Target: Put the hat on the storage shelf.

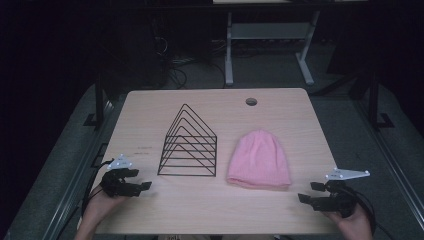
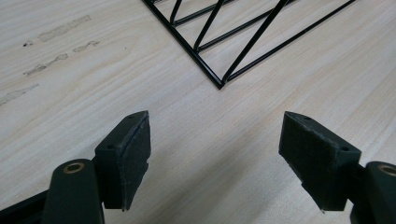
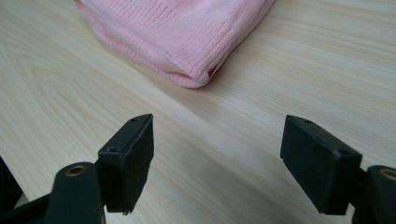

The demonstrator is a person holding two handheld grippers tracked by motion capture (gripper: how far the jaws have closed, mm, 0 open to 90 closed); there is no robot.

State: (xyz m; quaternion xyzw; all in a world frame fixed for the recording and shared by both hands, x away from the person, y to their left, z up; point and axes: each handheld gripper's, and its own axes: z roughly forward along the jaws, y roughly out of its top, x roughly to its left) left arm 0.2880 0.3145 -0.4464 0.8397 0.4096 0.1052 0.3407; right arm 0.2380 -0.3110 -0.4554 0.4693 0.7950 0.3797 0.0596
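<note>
**Both grippers parted and empty, a knit hat and a wire rack ahead of them**

The left gripper (image 1: 142,181) rests low over the table (image 1: 150,105) with its jaws spread wide and nothing between them; in the left gripper view its dark, felt-like pads (image 2: 135,154) frame bare wood. The right gripper (image 1: 309,192) stands likewise, jaws far apart, gripping and touching nothing; its pads (image 3: 137,154) look smoother and harder-edged, though the dim light makes the surface difficult to judge.

Just ahead of the right gripper, toward its left jaw, lies the pink hat (image 3: 187,32): a soft, rib-knit beanie, flattened, with a rounded crown and a folded hem whose corner points at the gripper. It is near the jaws but apart from them.

Ahead of the left gripper, toward its right jaw, stands the wire rack (image 2: 219,51): thin black metal rods welded into a row of nested triangular frames on a rectangular base. Its nearest corner sits close in front of the jaws without touching.

The table is pale wood-grain laminate, matte, with faint scuff marks (image 2: 56,32) ahead of the left gripper's left jaw.
</note>
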